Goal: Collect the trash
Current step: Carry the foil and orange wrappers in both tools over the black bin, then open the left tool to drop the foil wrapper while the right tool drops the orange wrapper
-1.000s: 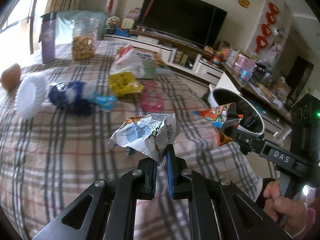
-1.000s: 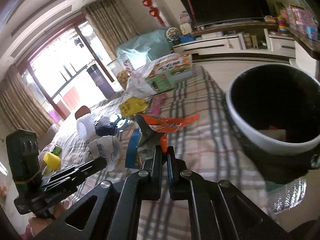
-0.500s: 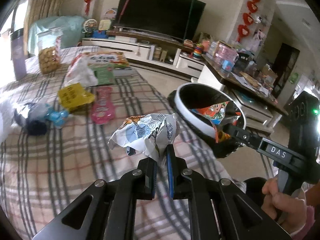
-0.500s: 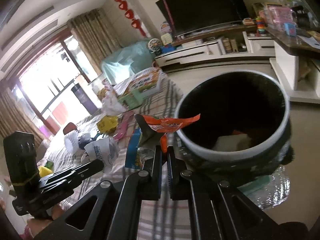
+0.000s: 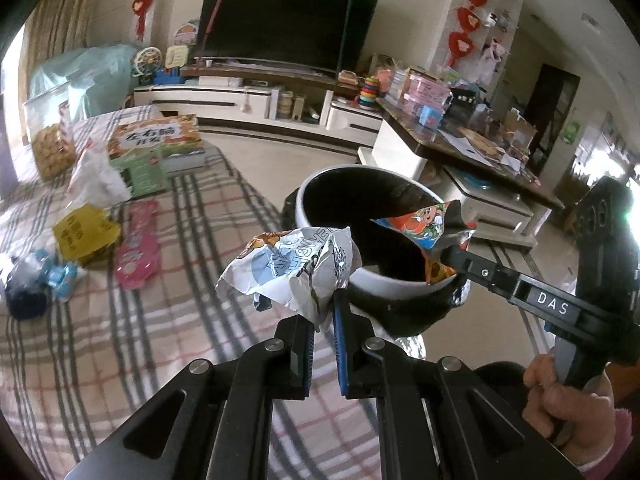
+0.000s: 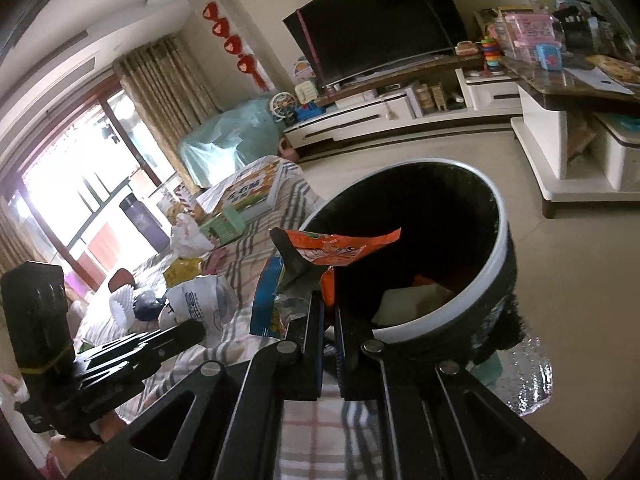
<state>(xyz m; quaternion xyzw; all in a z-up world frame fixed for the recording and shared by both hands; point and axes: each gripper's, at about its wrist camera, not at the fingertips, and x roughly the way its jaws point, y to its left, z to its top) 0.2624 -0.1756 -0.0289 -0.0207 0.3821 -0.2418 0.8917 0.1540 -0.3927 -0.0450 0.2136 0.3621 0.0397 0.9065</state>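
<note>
Plaid tablecloth [image 5: 100,320] — bin [image 5: 384,280] beside

Crumpled white wrapper [image 5: 294,270] and orange wrapper [image 6: 336,250] hang over the white-rimmed bin [image 6: 496,240].

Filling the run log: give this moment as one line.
left gripper: shut on white wrapper | right gripper: shut on orange wrapper | both at trash bin rim

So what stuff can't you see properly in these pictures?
- Bottom of the bin: dark in both views; right wrist view shows only something pale and orange.
- White wrapper: crumpled, print unreadable; its pinched edge sits inside the left gripper.
- Orange wrapper: lower part hidden by the right gripper.
- Blue things on the checked cloth: blurred at the left view's edge.
</note>
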